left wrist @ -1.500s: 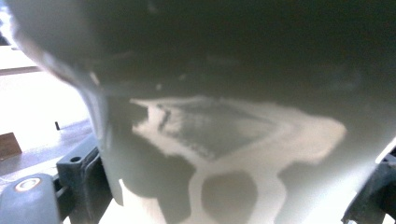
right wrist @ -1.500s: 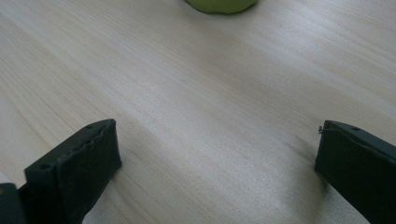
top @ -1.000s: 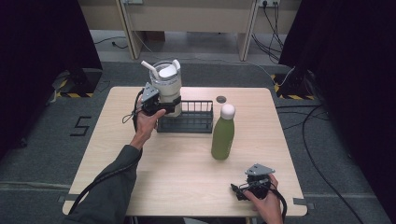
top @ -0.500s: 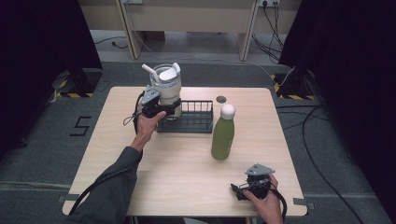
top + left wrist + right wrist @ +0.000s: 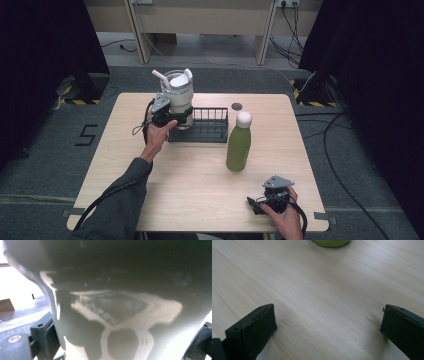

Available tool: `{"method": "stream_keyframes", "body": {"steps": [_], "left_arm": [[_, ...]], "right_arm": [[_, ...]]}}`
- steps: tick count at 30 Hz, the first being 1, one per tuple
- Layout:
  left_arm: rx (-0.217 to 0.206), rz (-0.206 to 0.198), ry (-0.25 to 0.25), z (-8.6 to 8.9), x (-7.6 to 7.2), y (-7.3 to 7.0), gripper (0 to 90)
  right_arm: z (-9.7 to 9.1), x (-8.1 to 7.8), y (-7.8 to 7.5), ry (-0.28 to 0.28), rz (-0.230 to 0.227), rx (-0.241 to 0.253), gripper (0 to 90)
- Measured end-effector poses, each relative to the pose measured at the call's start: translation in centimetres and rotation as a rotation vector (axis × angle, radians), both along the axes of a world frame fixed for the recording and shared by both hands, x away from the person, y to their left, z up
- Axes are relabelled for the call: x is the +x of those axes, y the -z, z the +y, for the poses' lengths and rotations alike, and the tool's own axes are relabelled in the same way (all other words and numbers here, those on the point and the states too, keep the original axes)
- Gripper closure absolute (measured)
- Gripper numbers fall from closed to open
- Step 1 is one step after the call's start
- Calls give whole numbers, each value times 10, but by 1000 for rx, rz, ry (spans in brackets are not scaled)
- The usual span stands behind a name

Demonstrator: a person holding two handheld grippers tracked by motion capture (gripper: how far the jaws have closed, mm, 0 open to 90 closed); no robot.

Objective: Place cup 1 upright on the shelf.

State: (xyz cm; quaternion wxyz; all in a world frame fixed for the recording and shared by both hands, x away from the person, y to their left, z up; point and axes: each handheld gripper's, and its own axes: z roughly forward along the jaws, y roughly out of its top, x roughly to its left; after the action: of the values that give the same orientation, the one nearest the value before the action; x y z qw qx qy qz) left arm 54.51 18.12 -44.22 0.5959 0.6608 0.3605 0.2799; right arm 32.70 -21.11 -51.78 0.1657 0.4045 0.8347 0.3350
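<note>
A white tumbler with a lid and a straw stands upright at the left end of the black wire rack. My left gripper is shut on its lower body. In the left gripper view the tumbler is pressed close between the jaws of that gripper. A green bottle with a white cap stands upright just right of the rack. My right gripper rests near the table's front right edge, open, with bare wood between the jaws. In the right gripper view that gripper faces the bottle's base.
A small dark disc lies on the wooden table behind the rack. Cables run over the floor to the right, and black stands sit by the table's back corners.
The tumbler, held by my left gripper, has sunk slightly toward the rack's left end. The right gripper has stayed still.
</note>
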Motion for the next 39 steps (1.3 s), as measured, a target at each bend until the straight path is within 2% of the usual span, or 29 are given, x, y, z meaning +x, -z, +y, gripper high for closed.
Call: {"method": "stream_keyframes", "body": {"steps": [1,2,3,4,5,6,15,17,18,22,23,24,25,26,27,29,39], "left_arm": [[0,0,0,0,0,0,98],[38,7,2,2,0,2,98],[38,7,2,2,0,2,98],[90,-21,6,4,3,3,98],[90,-21,6,4,3,3,98],[45,13,0,1,1,6,98],[49,16,2,1,1,13,97],[7,15,0,1,1,14,97],[8,15,2,1,1,14,97],[12,16,1,0,1,14,95],[48,16,7,3,1,14,95],[47,16,7,3,0,14,94],[12,14,3,1,1,15,94],[4,14,3,1,1,15,93],[40,18,7,3,0,15,93],[44,19,7,3,0,14,92],[25,8,5,3,-1,18,85]], "right_arm": [[0,0,0,0,0,0,2],[0,0,0,-1,0,-1,2],[0,0,0,-1,0,-1,2],[0,0,0,-1,0,-1,2],[0,0,0,-1,0,-1,2],[0,0,0,-2,-1,-2,2],[0,0,0,-1,-2,0,2],[0,0,0,-1,-2,0,2],[1,-1,0,9,8,7,2],[0,0,0,1,-1,2,2],[0,0,0,-1,-2,0,2],[-1,1,0,-11,-12,-6,2],[-1,1,0,-10,-11,-6,2],[1,-1,0,10,9,7,2],[0,0,0,0,-1,0,2],[0,0,0,-2,-3,-1,2],[0,0,0,-2,-3,-1,2]]}}
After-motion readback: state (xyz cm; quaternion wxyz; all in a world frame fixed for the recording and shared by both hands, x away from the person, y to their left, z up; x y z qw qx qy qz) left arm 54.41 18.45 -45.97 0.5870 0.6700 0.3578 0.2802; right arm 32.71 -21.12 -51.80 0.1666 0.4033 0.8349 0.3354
